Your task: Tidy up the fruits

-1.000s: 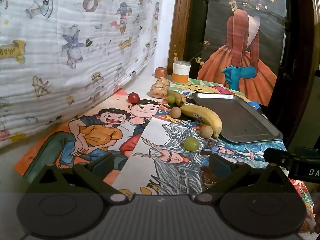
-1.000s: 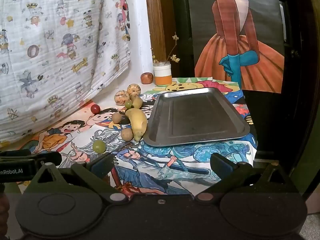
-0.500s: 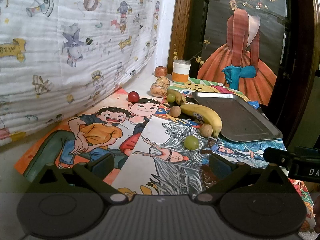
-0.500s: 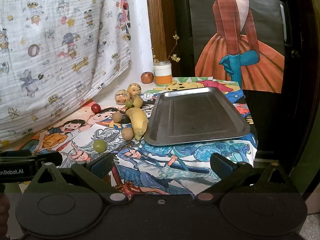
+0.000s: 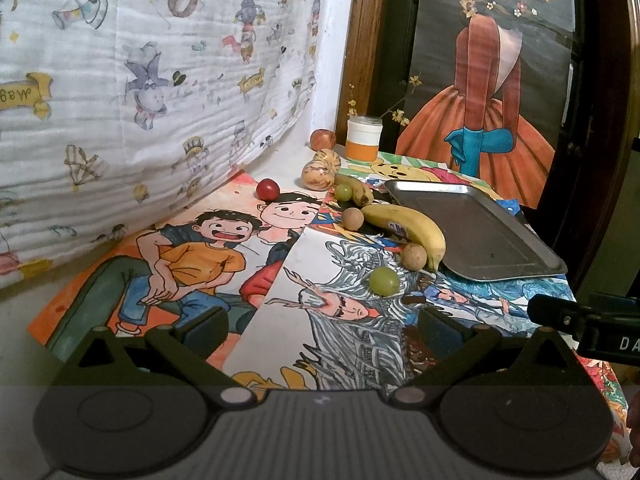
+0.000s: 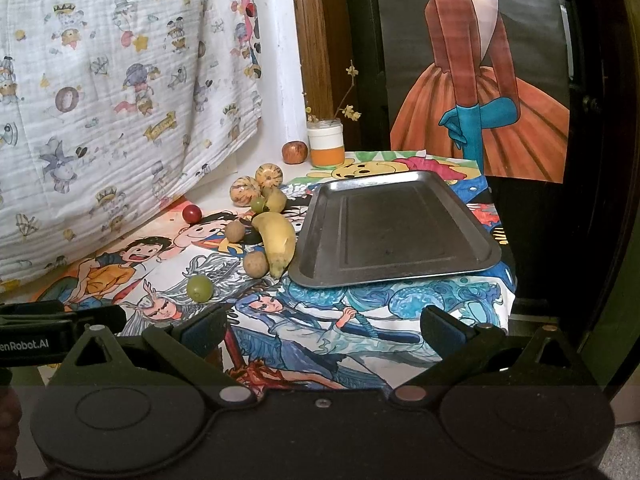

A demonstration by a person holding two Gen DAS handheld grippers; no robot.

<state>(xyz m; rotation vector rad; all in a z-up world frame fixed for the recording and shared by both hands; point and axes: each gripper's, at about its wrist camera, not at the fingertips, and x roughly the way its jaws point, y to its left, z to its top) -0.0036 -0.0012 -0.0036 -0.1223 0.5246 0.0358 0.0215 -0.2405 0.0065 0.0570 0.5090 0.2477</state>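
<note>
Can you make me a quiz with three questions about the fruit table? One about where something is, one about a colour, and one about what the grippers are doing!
1. Where does the big banana lie?
A. on the tray
B. beside the tray's left edge
C. inside the jar

2. What colour is the small round fruit nearest the hanging cloth?
A. red
B. blue
C. black

3. What are the left gripper and the right gripper doing?
A. both open, holding nothing
B. both squeezing a grape
C. one is carrying the tray

Answers:
1. B, the banana lies on the drawings right next to the metal tray, and nothing is on the tray.
2. A, it shows shiny red in both views.
3. A, each gripper's jaws stand wide apart with only the drawings between them.
</note>
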